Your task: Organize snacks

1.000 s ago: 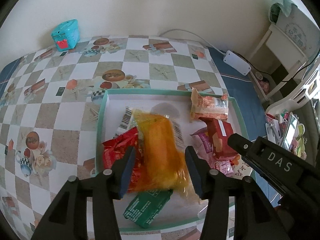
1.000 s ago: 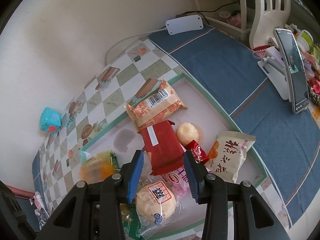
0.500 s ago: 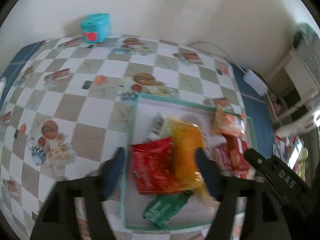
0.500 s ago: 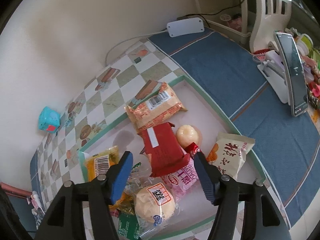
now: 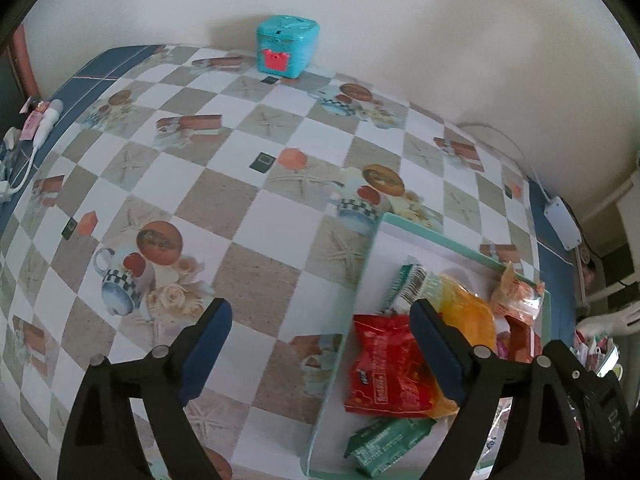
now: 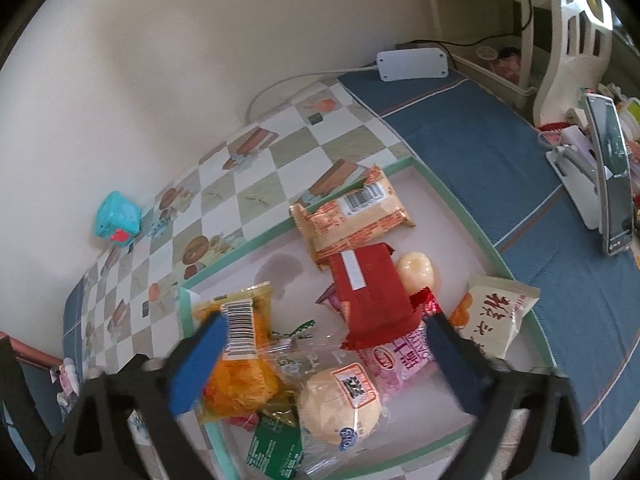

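Note:
A mint-rimmed tray (image 6: 240, 249) holds several snack packets: a red one (image 6: 372, 292), an orange barcode one (image 6: 352, 216), a white one (image 6: 496, 320), a wrapped round bun (image 6: 340, 404) and a yellow one (image 6: 240, 348). My right gripper (image 6: 328, 356) hovers over them with its jaws opening wide. The bun and a pink packet (image 6: 400, 356) lie below the gap, untouched. My left gripper (image 5: 320, 344), jaws also opening and empty, straddles the tray's left wall (image 5: 344, 360). Its right finger hangs over the red packet (image 5: 384, 364) and the yellow packet (image 5: 472, 320).
A teal box (image 5: 286, 46) stands against the wall at the back of the checkered tablecloth (image 5: 248, 200). A white power strip (image 6: 412, 65) and a phone on a stand (image 6: 612, 184) sit on the blue cloth (image 6: 480, 140) right of the tray.
My left gripper let go of the yellow packet, opened and swung left, off the tray toward the tablecloth. My right gripper opened wide in place.

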